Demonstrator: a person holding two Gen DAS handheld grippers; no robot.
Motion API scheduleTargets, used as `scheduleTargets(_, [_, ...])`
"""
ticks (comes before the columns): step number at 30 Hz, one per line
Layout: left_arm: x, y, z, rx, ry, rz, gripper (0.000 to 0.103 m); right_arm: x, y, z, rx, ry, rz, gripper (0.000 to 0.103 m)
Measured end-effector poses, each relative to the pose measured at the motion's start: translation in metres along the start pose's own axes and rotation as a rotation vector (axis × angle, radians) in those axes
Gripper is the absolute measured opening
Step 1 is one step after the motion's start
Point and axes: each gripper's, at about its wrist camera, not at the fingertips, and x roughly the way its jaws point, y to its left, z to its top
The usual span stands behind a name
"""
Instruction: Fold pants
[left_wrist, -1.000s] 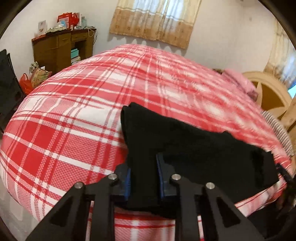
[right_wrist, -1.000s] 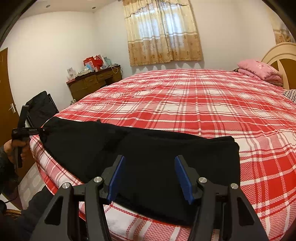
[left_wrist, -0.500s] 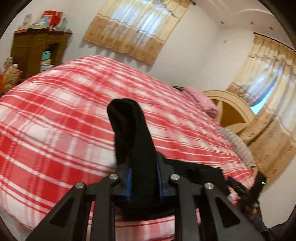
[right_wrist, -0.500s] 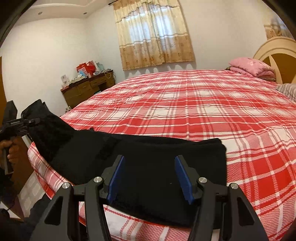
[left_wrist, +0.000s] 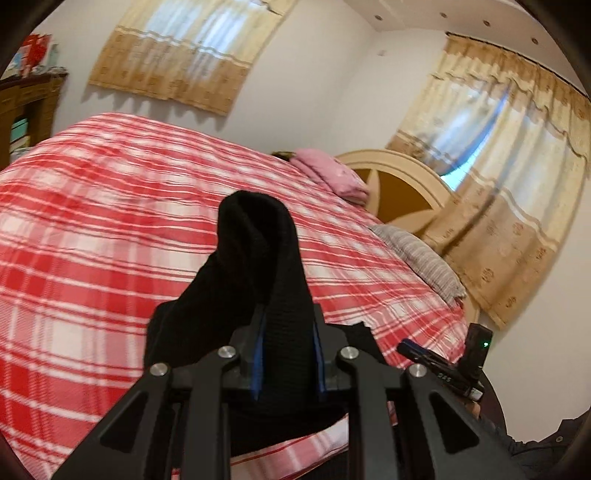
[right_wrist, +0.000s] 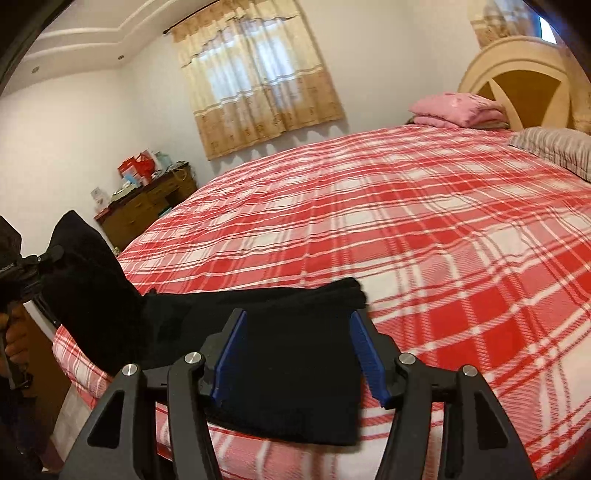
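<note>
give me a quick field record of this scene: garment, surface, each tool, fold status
garment: black pants, one end lifted, the rest lying on the bed
surface: red plaid bedspread
left tool: shut on the raised pant end
right tool: open, pads apart over the flat end of the pants
fold status: not yet done
background: pink folded blanket, striped pillow

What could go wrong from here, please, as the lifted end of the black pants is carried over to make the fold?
1. The left gripper pinches a bunched end of the black pants; the layers could slip out or land twisted.
2. The right gripper is open over the other end, not pressing it, so that end may drag across the plaid bedspread.
3. The pants lie near the bed's edge and could slide off.
</note>
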Motion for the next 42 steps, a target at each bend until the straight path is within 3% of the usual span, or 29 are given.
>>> scheduleTargets(9, [0.044,-0.049,0.000,0.033,0.098,-0.079,0.022,-0.003,-0.028,0.001,0.084,-0.017,-0.050,0.060])
scheduleTargets(20, [0.091,-0.098,-0.010,0.108,0.223,-0.117,0.022,0.000,-0.043,0.000,0.152,-0.012,-0.089,0.060])
scheduleTargets(31, [0.151,-0.116,-0.033,0.167,0.320,-0.056,0.022,0.003,-0.055,-0.003,0.206,0.004,-0.116,0.060])
scheduleTargets(36, [0.176,-0.124,-0.054,0.260,0.342,0.033,0.023,0.005,-0.058,-0.003,0.215,0.008,-0.122,0.060])
scheduleTargets(40, [0.184,-0.137,-0.071,0.336,0.356,0.064,0.034,0.006,-0.062,-0.003,0.225,0.005,-0.130,0.060])
scheduleTargets(42, [0.181,-0.146,-0.073,0.357,0.349,0.024,0.046,0.005,-0.063,-0.003,0.229,0.001,-0.135,0.060])
